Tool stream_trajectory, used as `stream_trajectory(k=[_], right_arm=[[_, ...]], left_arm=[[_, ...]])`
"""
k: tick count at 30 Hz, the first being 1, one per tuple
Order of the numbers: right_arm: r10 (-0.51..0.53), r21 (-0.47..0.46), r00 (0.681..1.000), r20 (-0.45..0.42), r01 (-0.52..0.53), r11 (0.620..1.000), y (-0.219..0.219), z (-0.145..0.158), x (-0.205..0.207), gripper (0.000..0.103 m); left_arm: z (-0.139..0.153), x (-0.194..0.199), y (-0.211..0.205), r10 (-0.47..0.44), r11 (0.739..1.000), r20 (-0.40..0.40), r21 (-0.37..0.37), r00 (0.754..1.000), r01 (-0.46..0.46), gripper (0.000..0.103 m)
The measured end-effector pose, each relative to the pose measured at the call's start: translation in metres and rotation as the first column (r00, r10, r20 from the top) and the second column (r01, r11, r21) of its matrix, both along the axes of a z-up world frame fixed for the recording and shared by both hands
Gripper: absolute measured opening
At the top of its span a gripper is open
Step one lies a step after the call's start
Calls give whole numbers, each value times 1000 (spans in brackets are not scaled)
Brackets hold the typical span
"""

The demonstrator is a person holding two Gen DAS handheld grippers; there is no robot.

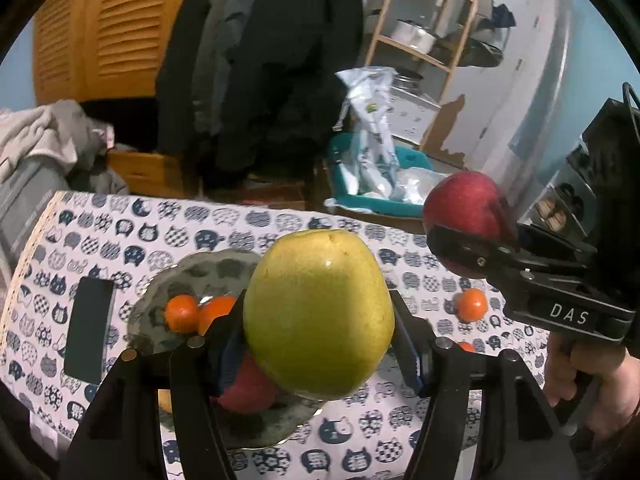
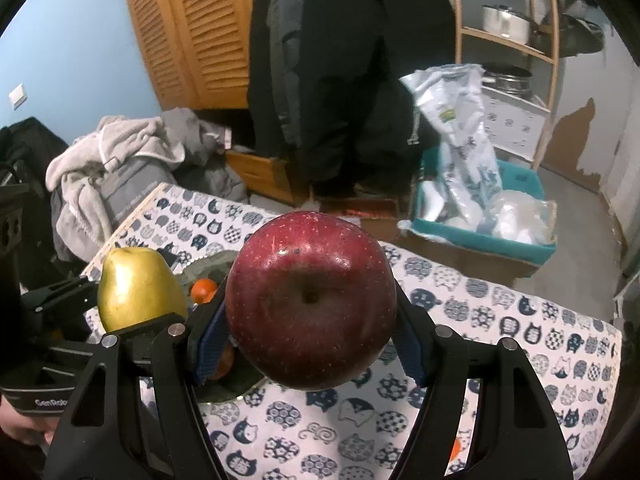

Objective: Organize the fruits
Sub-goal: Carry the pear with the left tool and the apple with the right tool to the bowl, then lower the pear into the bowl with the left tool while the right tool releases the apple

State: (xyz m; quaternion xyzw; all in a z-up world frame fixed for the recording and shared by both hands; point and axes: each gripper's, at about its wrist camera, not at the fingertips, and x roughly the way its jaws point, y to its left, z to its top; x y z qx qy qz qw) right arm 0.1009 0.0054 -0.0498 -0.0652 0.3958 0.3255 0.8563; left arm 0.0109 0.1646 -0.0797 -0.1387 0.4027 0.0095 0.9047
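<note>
My left gripper (image 1: 320,344) is shut on a large yellow-green pear (image 1: 318,312) and holds it in the air above a grey bowl (image 1: 168,288). The bowl holds two small oranges (image 1: 182,312) and a red apple (image 1: 246,388), partly hidden by the pear. My right gripper (image 2: 310,340) is shut on a dark red apple (image 2: 310,300) over the cat-print tablecloth (image 2: 500,320). The held red apple (image 1: 466,212) and right gripper show at the right of the left wrist view. The held pear (image 2: 138,290) and part of the bowl (image 2: 208,264) show at the left of the right wrist view.
One loose small orange (image 1: 472,304) lies on the cat-print cloth (image 1: 140,232) right of the bowl, and another (image 1: 466,346) peeks out behind my left gripper's finger. A dark rectangular object (image 1: 90,332) lies left of the bowl. Beyond the table are a teal bin (image 2: 480,236) with bags, hanging dark coats and a wooden shelf.
</note>
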Motion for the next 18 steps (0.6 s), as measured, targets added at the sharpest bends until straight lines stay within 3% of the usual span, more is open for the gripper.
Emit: stream_trajectory(k=[18], right_arm=[[78,-39,989,-129,-83,996,74,-52,8,71]], left_arm=[[-50,-1,56,104,994,-111,-34,988,-109,65]])
